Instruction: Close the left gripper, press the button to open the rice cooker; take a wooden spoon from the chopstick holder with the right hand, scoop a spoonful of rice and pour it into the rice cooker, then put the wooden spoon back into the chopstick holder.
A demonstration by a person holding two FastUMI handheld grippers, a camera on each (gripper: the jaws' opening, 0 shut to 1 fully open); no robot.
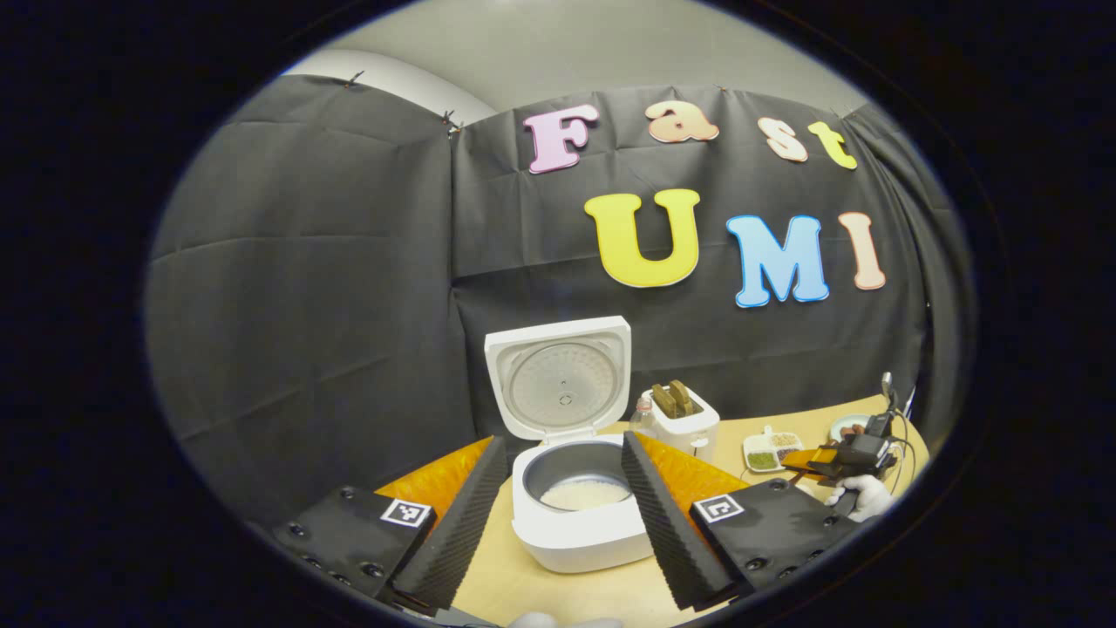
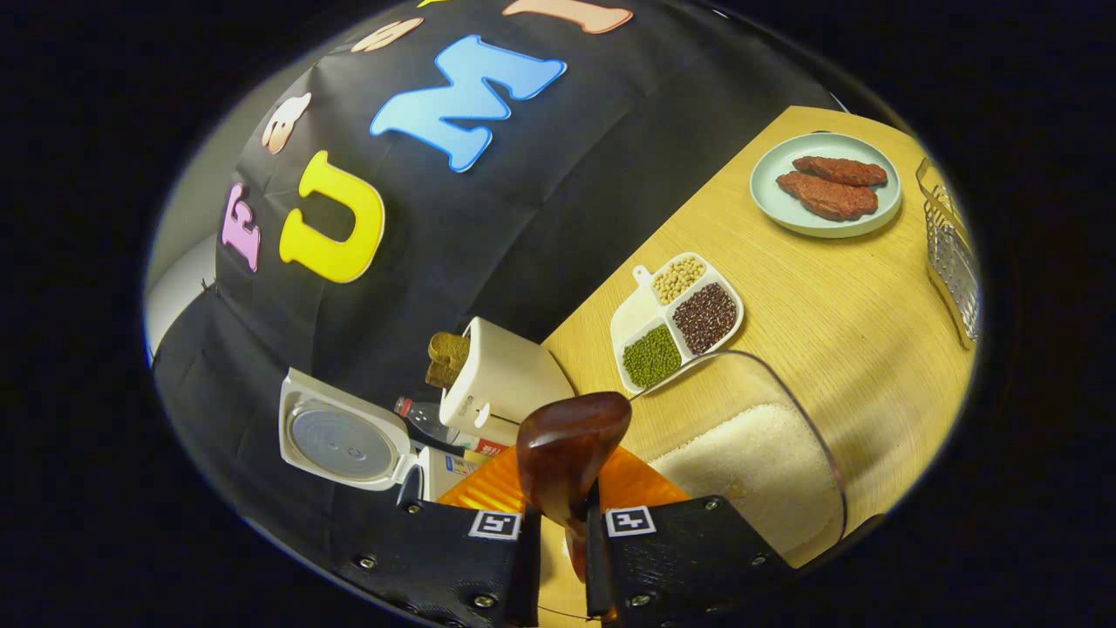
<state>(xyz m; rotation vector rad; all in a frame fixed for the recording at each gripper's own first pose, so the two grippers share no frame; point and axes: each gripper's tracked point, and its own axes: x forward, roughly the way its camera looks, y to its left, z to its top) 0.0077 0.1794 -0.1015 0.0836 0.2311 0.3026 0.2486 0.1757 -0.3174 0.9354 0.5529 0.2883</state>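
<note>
- The right gripper (image 2: pixel 558 558) is sitting lowest in the right gripper view, its two fingers clamping the neck of the wooden spoon (image 2: pixel 568 453), so the bowl is sticking out ahead where it can dip.
- The spoon is showing a dark, glossy reddish-brown bowl with no rice visible on it; it is hanging just above the clear rice container (image 2: pixel 767 462), whose white grains are lying in a low bed. I judge scooping is about to begin.
- The left gripper (image 1: pixel 565 515) is standing with its fingers spread wide and nothing between them, framing the rice cooker (image 1: pixel 580 523).
- The cooker is waiting with its lid (image 1: pixel 562 379) standing upright and some white rice in the grey pot, ready for pouring.
- The white toaster (image 1: pixel 684 423) with bread is sitting just beside the cooker, and the divided bean dish (image 2: pixel 676 323) is lying past the container.
</note>
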